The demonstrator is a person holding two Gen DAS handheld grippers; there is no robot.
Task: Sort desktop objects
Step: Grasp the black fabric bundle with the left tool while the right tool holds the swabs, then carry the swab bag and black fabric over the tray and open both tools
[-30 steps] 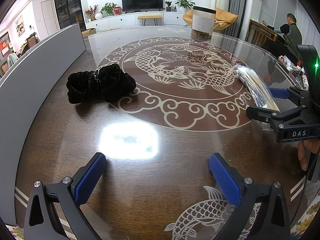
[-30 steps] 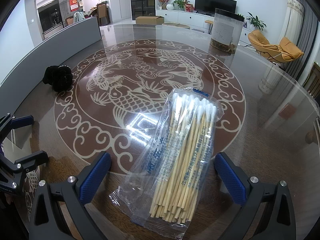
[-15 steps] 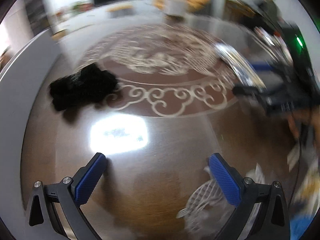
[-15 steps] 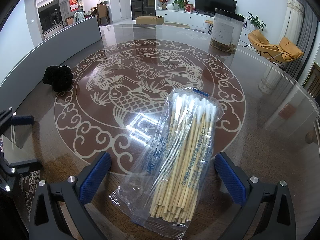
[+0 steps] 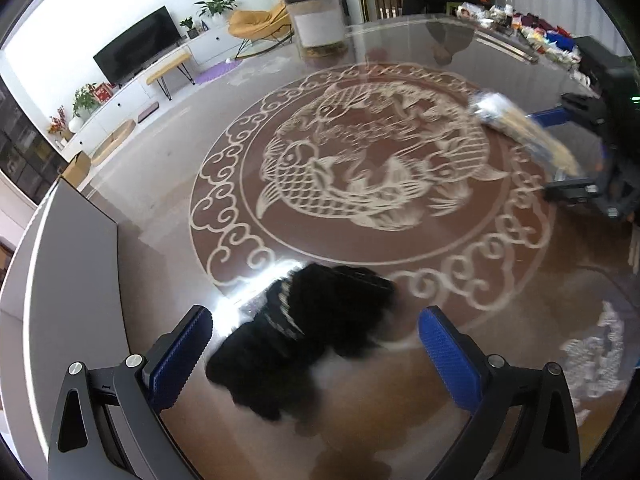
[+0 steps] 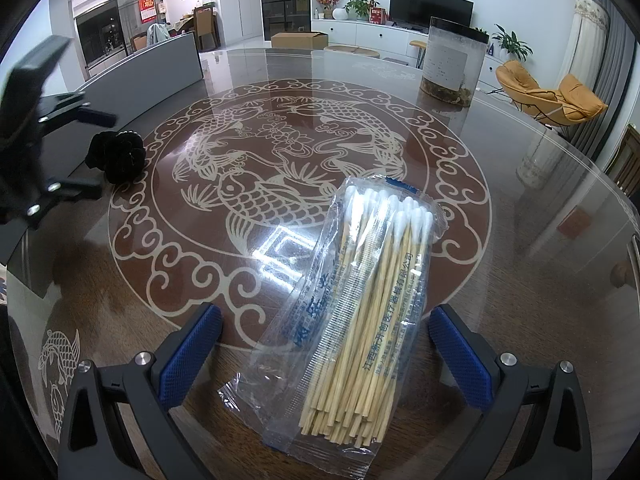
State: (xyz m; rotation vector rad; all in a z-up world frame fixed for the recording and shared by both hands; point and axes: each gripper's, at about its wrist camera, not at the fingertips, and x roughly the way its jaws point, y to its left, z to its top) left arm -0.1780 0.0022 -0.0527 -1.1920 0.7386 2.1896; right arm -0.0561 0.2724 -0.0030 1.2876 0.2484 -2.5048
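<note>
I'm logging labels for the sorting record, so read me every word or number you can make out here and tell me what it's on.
"江西新升创医疗器械有限公司": blue print along the cotton swab packet, as best I can read it.
Larger blue characters on the packet's left strip: distorted by the plastic, unreadable.
White label on the clear canister: too small to read.
Red wall poster: too small to read.
</note>
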